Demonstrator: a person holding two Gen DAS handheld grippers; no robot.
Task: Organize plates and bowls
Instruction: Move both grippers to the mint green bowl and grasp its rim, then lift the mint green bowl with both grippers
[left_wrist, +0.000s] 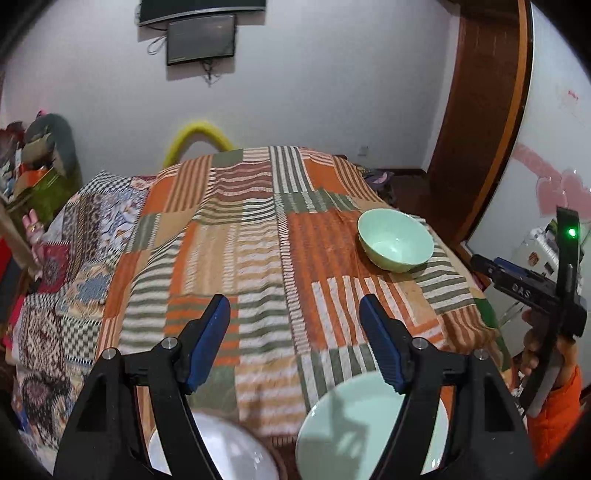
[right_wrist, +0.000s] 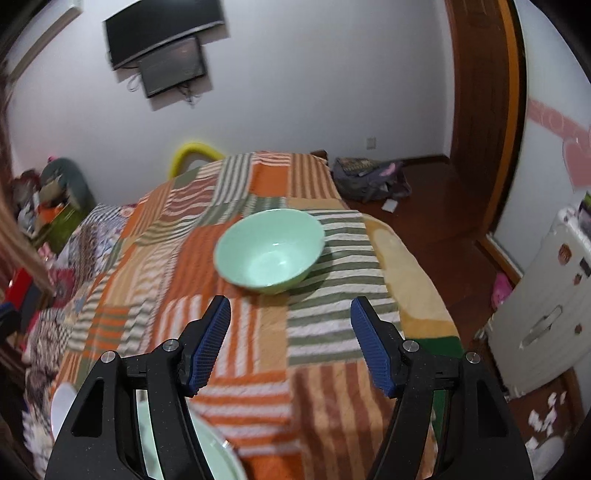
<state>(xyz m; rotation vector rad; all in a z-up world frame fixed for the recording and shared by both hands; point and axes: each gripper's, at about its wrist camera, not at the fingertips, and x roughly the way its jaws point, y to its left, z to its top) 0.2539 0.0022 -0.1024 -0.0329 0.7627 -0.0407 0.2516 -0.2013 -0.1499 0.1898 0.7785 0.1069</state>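
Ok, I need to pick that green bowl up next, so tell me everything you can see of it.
The green bowl is pale mint, glossy and smooth like glazed ceramic or melamine, round with a deep curved wall. It stands upright and empty on the striped patchwork cloth, near the cloth's right-hand edge, casting a shadow on its right. Nothing else touches it. It lies just ahead of the right gripper, whose jaws stand apart with nothing between them.

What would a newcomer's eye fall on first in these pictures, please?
Probably the mint-green bowl, upright and empty on the striped patchwork blanket, just ahead of the open right gripper. Next, the pale green plate and white plate at the blanket's near edge, under the open left gripper.
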